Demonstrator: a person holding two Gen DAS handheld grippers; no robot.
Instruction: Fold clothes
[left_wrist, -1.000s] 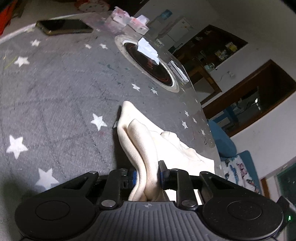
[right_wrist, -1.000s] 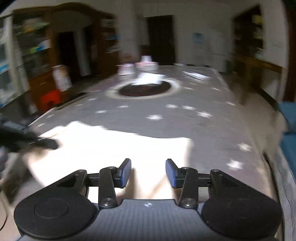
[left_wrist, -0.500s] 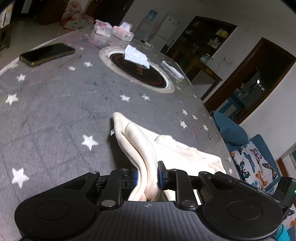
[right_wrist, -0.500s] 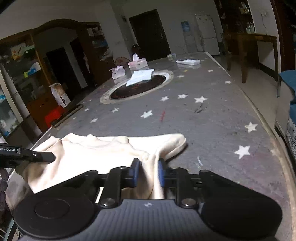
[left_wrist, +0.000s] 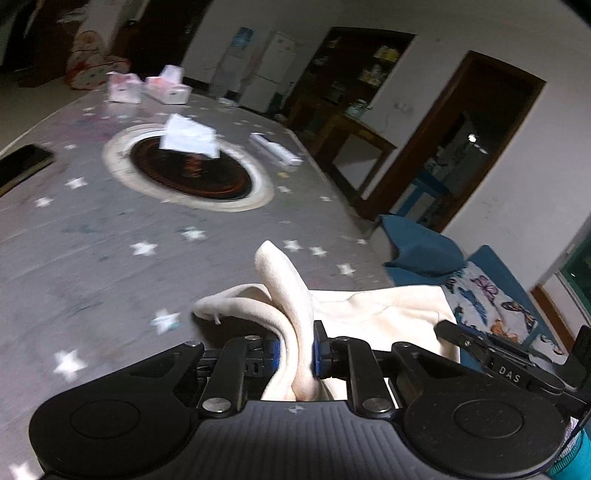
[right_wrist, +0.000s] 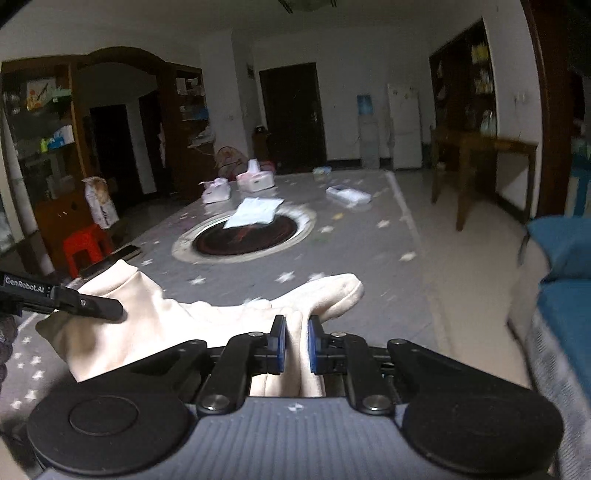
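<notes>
Pinching bunched folds of the cream garment (left_wrist: 369, 310), the left claw (left_wrist: 295, 350) and right claw (right_wrist: 293, 345) are closing on it; cloth stretches across each frame's lower middle, over the counter (left_wrist: 110, 229).

Home living-dining room: fridge (right_wrist: 404, 125), wooden shelving (right_wrist: 40, 122), star-print table (right_wrist: 351, 236) with inset hotplate (right_wrist: 245, 236), tissue boxes (right_wrist: 255, 179).

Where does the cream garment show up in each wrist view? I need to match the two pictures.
Left wrist view: the cream garment sits bottom centre, a fold pinched in the left claw, the rest spreading right.
Right wrist view: it lies lower left to centre, a fold pinched in the right claw.
Shared landmark: the round dark burner set in the star-patterned table.
</notes>
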